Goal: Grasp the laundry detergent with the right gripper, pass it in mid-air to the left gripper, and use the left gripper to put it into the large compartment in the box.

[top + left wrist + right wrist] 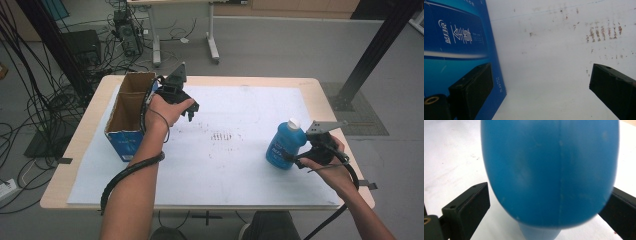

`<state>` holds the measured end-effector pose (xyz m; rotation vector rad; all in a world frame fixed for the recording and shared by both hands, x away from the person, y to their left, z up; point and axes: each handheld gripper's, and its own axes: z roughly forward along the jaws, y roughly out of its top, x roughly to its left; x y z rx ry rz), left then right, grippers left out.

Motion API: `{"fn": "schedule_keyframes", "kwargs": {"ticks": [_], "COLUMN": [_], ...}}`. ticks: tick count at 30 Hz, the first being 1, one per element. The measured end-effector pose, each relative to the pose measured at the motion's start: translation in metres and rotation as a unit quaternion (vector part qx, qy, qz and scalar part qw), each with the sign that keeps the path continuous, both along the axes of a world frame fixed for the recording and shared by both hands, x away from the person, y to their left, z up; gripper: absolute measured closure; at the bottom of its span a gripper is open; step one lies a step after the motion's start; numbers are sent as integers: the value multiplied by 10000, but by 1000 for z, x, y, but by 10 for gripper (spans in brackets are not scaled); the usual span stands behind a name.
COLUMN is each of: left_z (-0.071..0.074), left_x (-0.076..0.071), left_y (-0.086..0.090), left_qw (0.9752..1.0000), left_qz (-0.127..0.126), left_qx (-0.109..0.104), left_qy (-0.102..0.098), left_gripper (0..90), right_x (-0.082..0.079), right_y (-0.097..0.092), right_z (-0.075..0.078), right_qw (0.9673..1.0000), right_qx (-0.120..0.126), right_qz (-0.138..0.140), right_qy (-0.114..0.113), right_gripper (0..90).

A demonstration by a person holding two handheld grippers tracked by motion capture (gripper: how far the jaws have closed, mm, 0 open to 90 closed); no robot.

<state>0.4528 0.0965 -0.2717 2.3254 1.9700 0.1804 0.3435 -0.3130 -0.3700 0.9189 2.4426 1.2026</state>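
A blue plastic bottle (pixel 285 146) with a white cap stands on the white sheet (pixel 240 150) that covers the table (pixel 320 90), at the right side near the person's edge. It has a rounded body with a label on its front, and it narrows toward the cap. Its long axis is close to upright, with the cap leaning a little to the right and away from the person. In the right gripper view the bottle (pixel 549 170) is very close and blurred, and a moulded seam runs along its blue wall.

The right gripper (pixel 300 159) is at the bottle's right side, low on the body. In the right gripper view its two black jaws stand one on each side of the bottle, set wide; the right jaw lies against the blue wall or just beside it, and the left jaw is a little apart from it. I cannot tell if they press the bottle. The right hand (pixel 327 157) holds the gripper from the right, and the forearm comes in from the bottom right corner.

An open cardboard box (pixel 129 112) with blue printed sides lies at the left of the table, its long axis running away from the person. The left gripper (pixel 189 111) is just beside its far right part, above the sheet. In the left gripper view its jaws are wide apart with nothing between them, and one jaw is near the box's blue side (pixel 454 45). The left hand (pixel 167 111) grips from below with the wrist bent, and the forearm rises from the bottom edge.
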Motion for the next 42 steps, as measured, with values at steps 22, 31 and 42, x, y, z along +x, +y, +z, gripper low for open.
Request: {"fn": "schedule_keyframes", "kwargs": {"ticks": [22,31,42], "left_z": [0,1,1], "left_x": [1,2,2], "left_y": [-2,-2,-2], "left_qw": [10000,10000,10000], "left_qz": [-9,-17,-14], "left_qx": [-14,-10,-15], "left_qy": [-16,-14,-13], "left_gripper": [58,58,58], "right_x": [1,1,1], "right_y": [7,8,9], "right_z": [-4,-3,-3], "right_qw": [10000,10000,9999], "right_qx": [-35,-32,-45], "right_qz": [68,80,97], "right_qy": [0,-7,-24], "right_gripper": [19,19,19]}}
